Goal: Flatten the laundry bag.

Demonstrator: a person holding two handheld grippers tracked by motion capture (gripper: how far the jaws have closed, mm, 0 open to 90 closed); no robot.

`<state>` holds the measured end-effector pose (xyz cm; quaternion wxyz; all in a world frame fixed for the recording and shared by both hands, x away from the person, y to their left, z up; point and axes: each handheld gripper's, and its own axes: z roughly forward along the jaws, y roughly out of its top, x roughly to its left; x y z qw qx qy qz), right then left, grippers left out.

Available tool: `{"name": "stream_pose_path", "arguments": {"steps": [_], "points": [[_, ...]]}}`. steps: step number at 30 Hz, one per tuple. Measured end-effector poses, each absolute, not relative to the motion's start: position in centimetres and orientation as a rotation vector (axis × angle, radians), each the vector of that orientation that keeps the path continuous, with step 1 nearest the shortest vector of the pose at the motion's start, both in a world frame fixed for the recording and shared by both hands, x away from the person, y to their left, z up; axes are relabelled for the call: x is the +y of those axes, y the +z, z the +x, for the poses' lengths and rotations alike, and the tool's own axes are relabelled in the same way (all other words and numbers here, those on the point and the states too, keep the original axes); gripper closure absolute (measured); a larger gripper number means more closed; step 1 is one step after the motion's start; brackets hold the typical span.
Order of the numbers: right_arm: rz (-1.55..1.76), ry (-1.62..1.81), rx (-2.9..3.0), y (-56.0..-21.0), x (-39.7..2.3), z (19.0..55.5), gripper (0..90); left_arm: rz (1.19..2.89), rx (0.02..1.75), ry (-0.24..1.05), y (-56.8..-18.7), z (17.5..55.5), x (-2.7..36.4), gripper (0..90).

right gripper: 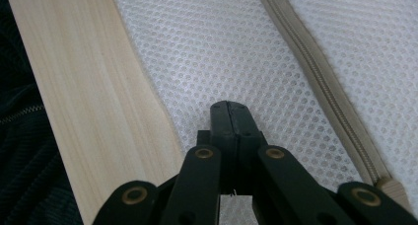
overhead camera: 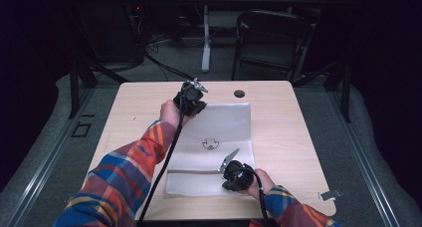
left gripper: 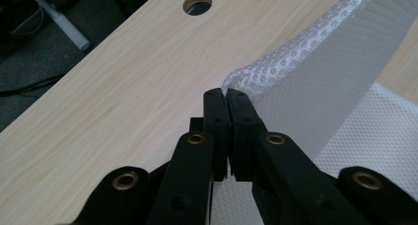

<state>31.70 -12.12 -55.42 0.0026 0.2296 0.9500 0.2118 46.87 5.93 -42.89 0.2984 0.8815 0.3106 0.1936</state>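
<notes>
A white mesh bag (overhead camera: 219,127) lies flat on the light wooden table (overhead camera: 278,137), with a small dark logo (overhead camera: 210,145) near its middle. My left gripper (overhead camera: 193,107) is at the bag's far left corner. In the left gripper view the left gripper (left gripper: 227,94) is shut on that corner, and the mesh (left gripper: 315,72) rises off the table in a curled fold. My right gripper (overhead camera: 233,181) is over the bag's near strip. In the right gripper view the right gripper (right gripper: 230,106) has its jaws together over the mesh (right gripper: 207,52), beside a beige zipper (right gripper: 315,77). No fabric shows between them.
A round hole (overhead camera: 239,93) sits in the table just beyond the bag and also appears in the left gripper view as the hole (left gripper: 197,3). A small metal clip (overhead camera: 331,194) lies at the near right corner. A dark folding chair (overhead camera: 271,38) and a white table leg stand beyond the table.
</notes>
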Motion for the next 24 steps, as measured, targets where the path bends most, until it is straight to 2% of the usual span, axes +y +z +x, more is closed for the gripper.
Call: {"name": "stream_pose_path", "arguments": {"steps": [11, 14, 16, 17, 18, 19, 20, 22, 24], "points": [[0.757, 0.675, 2.982, -55.5, -12.0, 31.6, 90.0, 2.332, 0.883, 0.552, -44.1, 49.4, 4.5, 86.3], [0.772, 0.713, 2.981, -55.4, -12.0, 31.6, 84.0, 2.316, 0.903, 0.56, -44.4, 50.0, 4.4, 84.3], [0.776, 0.727, 2.967, -55.2, -12.1, 31.6, 82.4, 2.301, 0.92, 0.56, -44.5, 50.4, 4.3, 74.4], [0.799, 0.784, 2.937, -54.7, -12.5, 31.8, 75.0, 2.284, 0.932, 0.551, -44.7, 50.6, 4.3, 62.4], [0.799, 0.784, 2.937, -54.7, -12.5, 31.8, 75.0, 2.284, 0.932, 0.551, -44.7, 50.6, 4.3, 55.2], [0.809, 0.794, 2.909, -53.8, -13.2, 32.1, 69.8, 2.289, 0.94, 0.542, -44.8, 50.8, 4.4, 49.5], [0.809, 0.794, 2.909, -53.8, -13.2, 32.1, 69.8, 2.289, 0.94, 0.542, -44.8, 50.8, 4.4, 44.5], [0.854, 0.833, 2.873, -53.2, -13.9, 32.4, 63.9, 2.281, 0.941, 0.525, -44.8, 50.7, 4.5, 41.2], [0.871, 0.798, 2.849, -52.5, -14.8, 32.7, 50.0, 2.269, 0.938, 0.514, -44.7, 50.5, 4.7, 31.0]]}}
